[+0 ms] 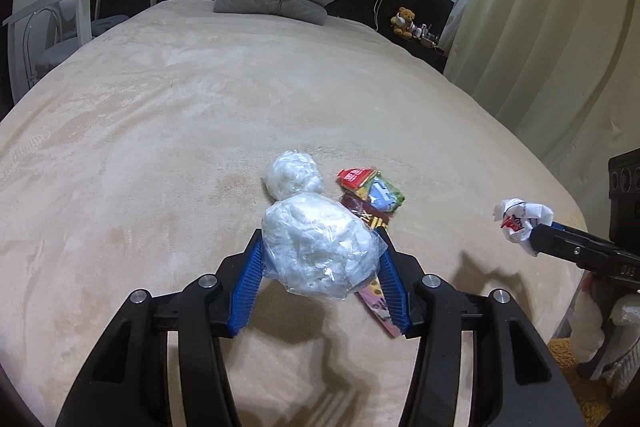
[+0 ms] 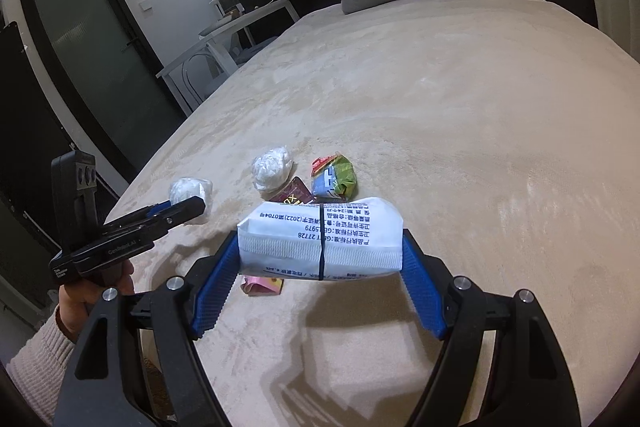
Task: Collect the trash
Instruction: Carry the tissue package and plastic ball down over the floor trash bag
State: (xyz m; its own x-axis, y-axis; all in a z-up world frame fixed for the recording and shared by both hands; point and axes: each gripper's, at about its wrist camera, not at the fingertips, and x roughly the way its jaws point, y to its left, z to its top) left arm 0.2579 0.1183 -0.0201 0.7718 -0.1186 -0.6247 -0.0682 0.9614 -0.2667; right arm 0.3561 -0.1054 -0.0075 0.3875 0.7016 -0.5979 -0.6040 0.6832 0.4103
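Beige bed (image 1: 200, 115) bearing snack wrappers (image 1: 372, 191); left gripper (image 1: 320, 247) clamps a clear plastic wad (image 1: 320, 247), right gripper (image 2: 320, 239) clamps a white packet (image 2: 320, 239) printed "(2022)", both lifted above the bed.

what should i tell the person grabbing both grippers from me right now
Left gripper: shut on a clear plastic bag wad, lifted off the bed.
Right gripper: shut on a crumpled white printed wrapper, also in the air.
On the bed: a second plastic wad, a red-and-green snack packet, a dark maroon wrapper and a pink wrapper, clustered together.
Done: two pieces picked up.
Left: drop both off (no bin in view), then collect the four others.
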